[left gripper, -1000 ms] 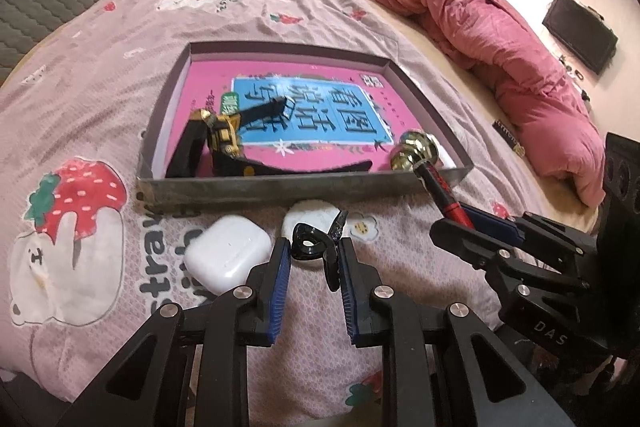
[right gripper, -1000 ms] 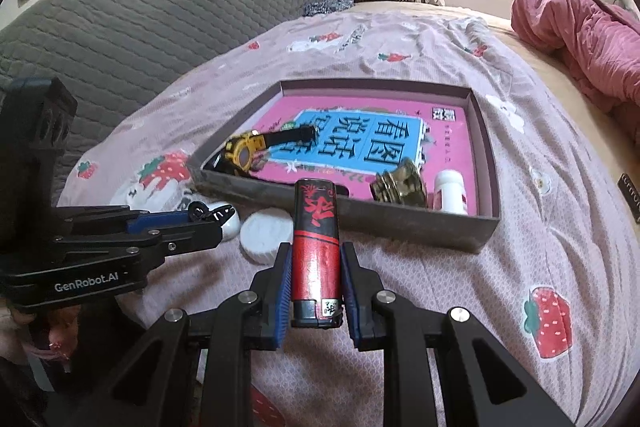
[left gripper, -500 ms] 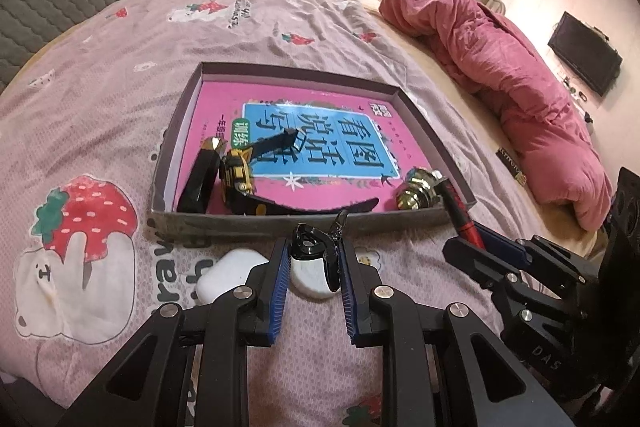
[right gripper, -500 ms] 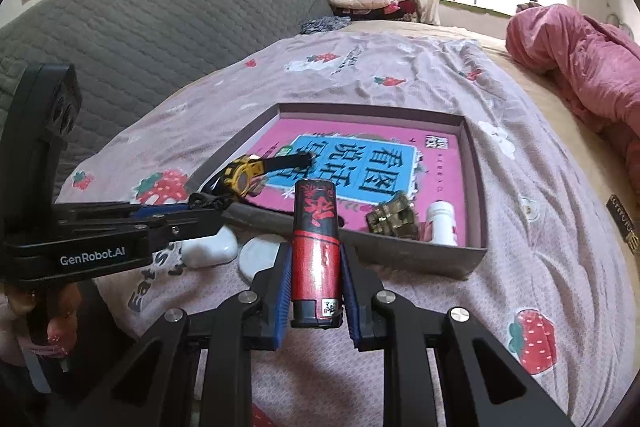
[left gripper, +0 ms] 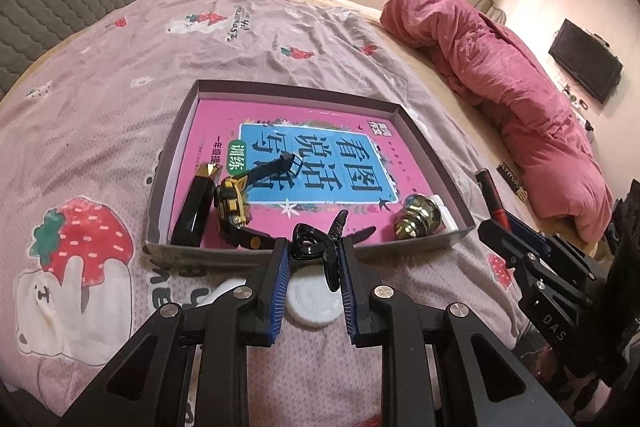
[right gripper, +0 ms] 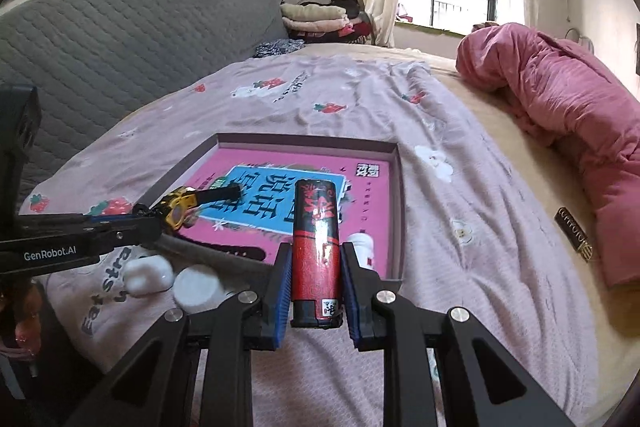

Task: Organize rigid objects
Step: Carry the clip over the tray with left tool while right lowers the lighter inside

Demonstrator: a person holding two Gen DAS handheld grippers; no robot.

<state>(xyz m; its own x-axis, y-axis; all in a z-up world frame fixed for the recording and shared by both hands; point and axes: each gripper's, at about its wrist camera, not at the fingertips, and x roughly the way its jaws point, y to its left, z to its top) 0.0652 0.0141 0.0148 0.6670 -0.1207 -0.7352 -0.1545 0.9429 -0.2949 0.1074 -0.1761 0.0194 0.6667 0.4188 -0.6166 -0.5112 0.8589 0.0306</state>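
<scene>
Pink strawberry-print bedsheet (left gripper: 100, 99) across bed, rumpled pink quilt (left gripper: 520, 83) at far right. Shallow grey cardboard tray (left gripper: 436, 155) mid-sheet, lined with pink-and-blue book (left gripper: 320, 163); inside: black faceted bar with gold tip (left gripper: 194, 207), yellow-black watch (left gripper: 232, 205), brass knob (left gripper: 416, 221), small white bottle (right gripper: 362, 247). White earbud case (right gripper: 148, 273) and white round disc (right gripper: 198, 285) on sheet just outside tray's near wall. Left gripper (left gripper: 314, 255) clamped on black glossy hair clip (left gripper: 316, 247), above near wall. Right gripper (right gripper: 316, 267) pinching red-and-black cylindrical lighter (right gripper: 316, 243), upright between pads, over tray's near right corner.

Red-black lighter (right gripper: 316, 247), strawberry-print pink bedsheet (left gripper: 100, 131)
</scene>
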